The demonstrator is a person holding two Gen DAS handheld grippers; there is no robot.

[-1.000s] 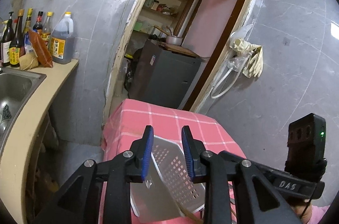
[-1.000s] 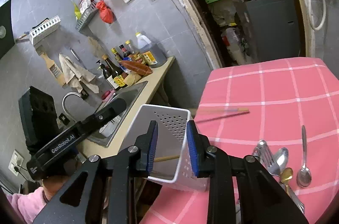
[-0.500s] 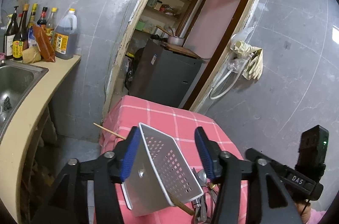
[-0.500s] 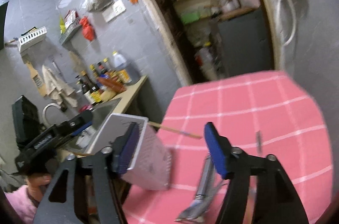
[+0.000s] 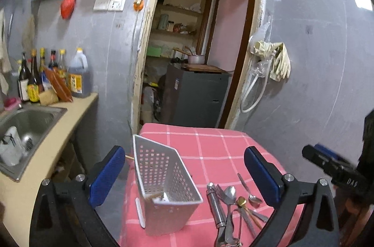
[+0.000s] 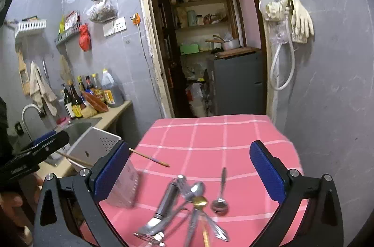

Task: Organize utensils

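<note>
Both tongs are spread wide and grip nothing. Left tongs (image 5: 187, 172) fill the bottom of the left wrist view, blue pads at lower left and lower right, with the white perforated basket (image 5: 163, 186) standing between them on the pink checked tablecloth (image 5: 210, 144), near the cloth's left edge. A chopstick (image 5: 154, 195) lies inside the basket, its tip poking out behind the left wall. Just right of the basket, at the lower centre, is a loose heap of cutlery (image 5: 231, 205): spoons, a fork and a metal handled tool, overlapping one another.

Right tongs (image 6: 189, 172) frame the same heap (image 6: 187, 205) at the bottom centre of the right wrist view, blurred. One spoon (image 6: 221, 193) lies slightly apart on the heap's right. The basket (image 6: 98, 148) shows at left, partly behind the left pad, with the chopstick (image 6: 149, 157) sticking out over the cloth (image 6: 210, 137).

A sink (image 5: 30, 123) and bottles (image 5: 53, 76) sit at left.
</note>
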